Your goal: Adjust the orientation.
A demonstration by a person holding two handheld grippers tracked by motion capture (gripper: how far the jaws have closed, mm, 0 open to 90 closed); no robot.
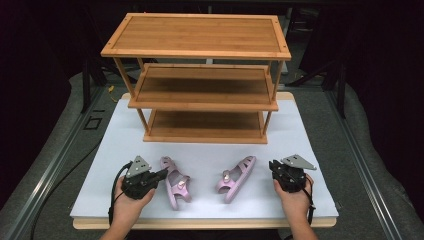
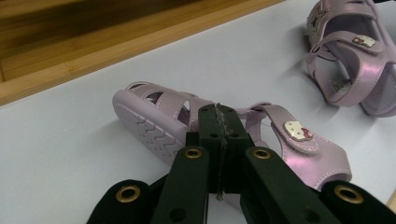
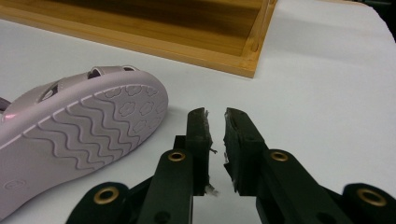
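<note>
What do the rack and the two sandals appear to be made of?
Three-tier shelf rack: looks like bamboo or light wood with a smooth honey finish and visible grain strips. Left sandal and right sandal: apparently moulded synthetic, pearly lilac uppers with a sheen and matte rubbery soles with pressed wave treads.

We hold the left gripper (image 1: 161, 174) low over the table in our left hand (image 1: 131, 200), its jaws pressed together and pointing to the right. Our right hand (image 1: 295, 197) grips the right gripper (image 1: 273, 165) at the far side, its jaws nearly together with a slim gap between them.
</note>
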